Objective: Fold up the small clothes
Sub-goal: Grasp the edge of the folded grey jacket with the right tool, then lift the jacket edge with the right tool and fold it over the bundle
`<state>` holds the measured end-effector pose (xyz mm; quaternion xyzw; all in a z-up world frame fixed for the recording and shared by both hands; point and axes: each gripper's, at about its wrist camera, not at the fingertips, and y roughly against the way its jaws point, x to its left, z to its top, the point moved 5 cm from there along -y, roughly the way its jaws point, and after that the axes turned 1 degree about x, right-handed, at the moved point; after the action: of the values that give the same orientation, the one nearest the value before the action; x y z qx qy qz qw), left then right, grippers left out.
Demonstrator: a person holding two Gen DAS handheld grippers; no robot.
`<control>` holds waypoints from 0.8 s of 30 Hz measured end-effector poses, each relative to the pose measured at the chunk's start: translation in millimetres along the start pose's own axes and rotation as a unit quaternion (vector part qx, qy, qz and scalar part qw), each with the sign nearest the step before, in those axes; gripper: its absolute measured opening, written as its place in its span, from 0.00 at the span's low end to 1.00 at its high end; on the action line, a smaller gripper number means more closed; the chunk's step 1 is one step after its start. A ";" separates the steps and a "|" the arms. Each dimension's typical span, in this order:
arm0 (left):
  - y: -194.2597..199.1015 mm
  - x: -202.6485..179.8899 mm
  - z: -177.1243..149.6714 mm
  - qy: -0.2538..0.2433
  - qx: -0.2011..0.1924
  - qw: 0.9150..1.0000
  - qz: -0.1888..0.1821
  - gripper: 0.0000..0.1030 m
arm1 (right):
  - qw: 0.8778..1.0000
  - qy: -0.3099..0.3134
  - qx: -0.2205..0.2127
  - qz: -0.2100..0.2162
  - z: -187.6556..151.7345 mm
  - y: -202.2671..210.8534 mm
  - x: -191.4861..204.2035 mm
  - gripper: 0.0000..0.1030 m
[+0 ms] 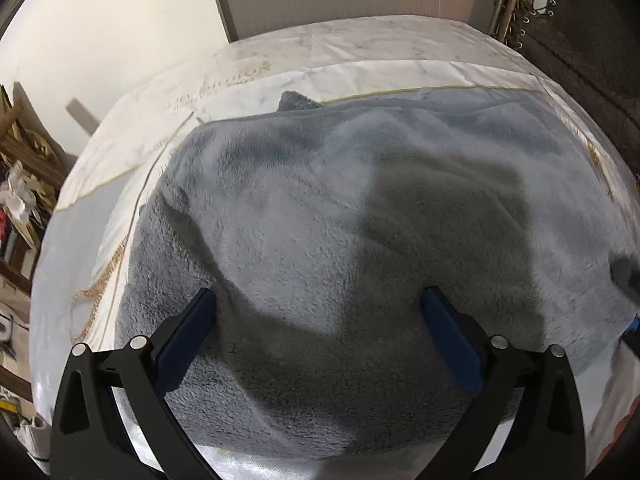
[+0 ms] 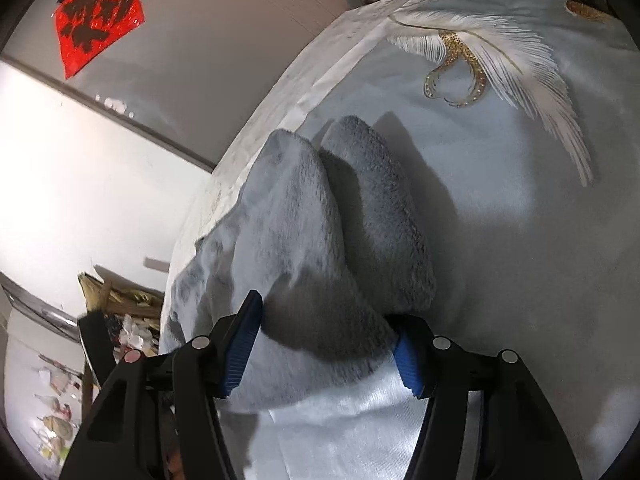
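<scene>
Grey fleece garment [image 1: 360, 240] spread across a white satin cloth [image 1: 132, 168], covering most of the surface in the left wrist view. Long axis hard to tell there; broad side running left to right, with a small corner poking up at the far edge. Near edge lying between the fingers of the left gripper [image 1: 318, 300].

Left gripper spread wide, blue pads [image 1: 188, 340] well apart, hovering just above or resting on the fleece with nothing pinched; whether touching cannot be told.

From the right wrist, same garment [image 2: 304, 240] bunched into two raised folds side by side, long axis running away from the camera toward the far edge of the cloth. Folds rounded at the far end, lying on the satin near its left border.

Right gripper [image 2: 328, 332] partly spread, a lump of fleece sitting between its blue ribbed pads [image 2: 240, 352]. Both pads against the fabric, apparently pinching it, though firmness of grip cannot be told.

Embroidered feather [image 2: 500, 52] with gold beads on the cloth, well apart from the garment. Red paper sign [image 2: 96, 16] on the wall. Cluttered shelves [image 2: 124, 320] at the left. No containers visible.
</scene>
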<state>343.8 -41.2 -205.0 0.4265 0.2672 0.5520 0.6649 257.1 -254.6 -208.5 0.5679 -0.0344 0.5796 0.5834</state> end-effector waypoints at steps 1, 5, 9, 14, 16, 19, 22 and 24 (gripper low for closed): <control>-0.3 0.7 0.4 0.000 0.000 1.000 -0.002 0.96 | 1.000 -0.004 -0.003 0.000 3.4 -2.1 0.3 0.60; 1.7 6.4 4.8 -0.002 0.015 1.000 -0.016 0.96 | 1.000 -0.020 -0.005 0.013 7.5 -6.4 -0.6 0.45; 9.0 15.6 12.1 -0.016 0.011 1.000 0.001 0.96 | 1.000 -0.009 -0.012 0.010 8.8 -1.8 2.3 0.42; 21.6 40.3 18.6 -0.010 -0.005 1.000 0.012 0.96 | 1.000 0.007 -0.015 -0.002 12.9 1.1 11.8 0.42; 23.3 56.7 18.9 -0.006 -0.004 1.000 0.019 0.96 | 1.000 0.012 -0.019 -0.005 15.2 2.2 16.9 0.42; 21.1 82.3 15.5 0.006 0.006 1.000 0.020 0.96 | 0.999 0.022 -0.028 -0.005 17.3 5.4 24.5 0.38; 15.9 105.4 7.9 0.022 0.011 0.999 0.026 0.96 | 0.998 0.042 -0.038 -0.009 19.5 9.4 36.9 0.36; 7.7 116.0 1.3 0.035 0.019 0.999 0.025 0.96 | 0.998 0.049 -0.041 -0.012 20.8 9.7 42.5 0.35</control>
<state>369.7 70.3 -184.3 0.4264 0.2896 0.5777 0.6328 276.8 -245.2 -165.5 0.5145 -0.0229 0.5982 0.6140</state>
